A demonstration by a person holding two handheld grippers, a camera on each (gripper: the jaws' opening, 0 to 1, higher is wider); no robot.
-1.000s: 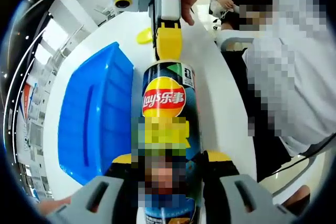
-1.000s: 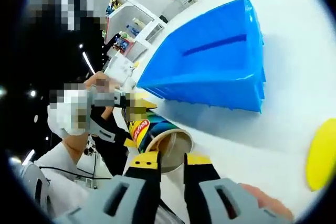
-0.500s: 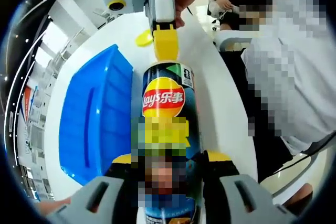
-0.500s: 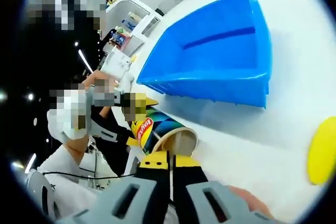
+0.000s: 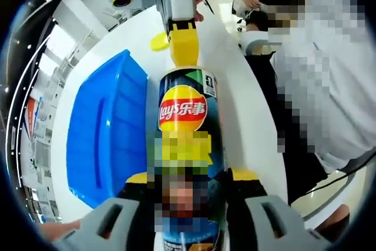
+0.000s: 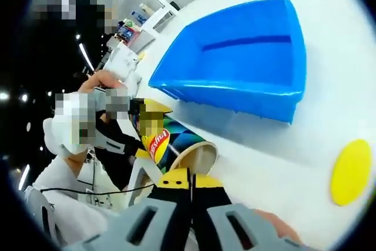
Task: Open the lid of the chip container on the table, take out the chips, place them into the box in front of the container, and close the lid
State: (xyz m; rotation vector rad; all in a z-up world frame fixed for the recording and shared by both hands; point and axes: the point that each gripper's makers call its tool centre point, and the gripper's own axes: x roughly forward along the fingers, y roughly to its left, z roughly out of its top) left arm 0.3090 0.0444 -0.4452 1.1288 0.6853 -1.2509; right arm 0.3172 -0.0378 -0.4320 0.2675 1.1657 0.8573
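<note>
A white table point(image 6: 305, 145) holds a large blue box point(image 6: 247, 57), lying beside a chip container point(image 5: 188, 133) turned on its side. The left gripper point(image 5: 188, 183) has its yellow-tipped jaws clamped around the container's lower body. In the right gripper view, the container's open mouth point(image 6: 197, 158) faces the right gripper point(image 6: 189, 181), whose jaws are pressed together just at the rim. The yellow lid point(image 6: 351, 171) lies apart on the table

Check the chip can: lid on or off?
Off. The chip can's mouth is open, and the yellow lid lies apart from it on the white table.
</note>
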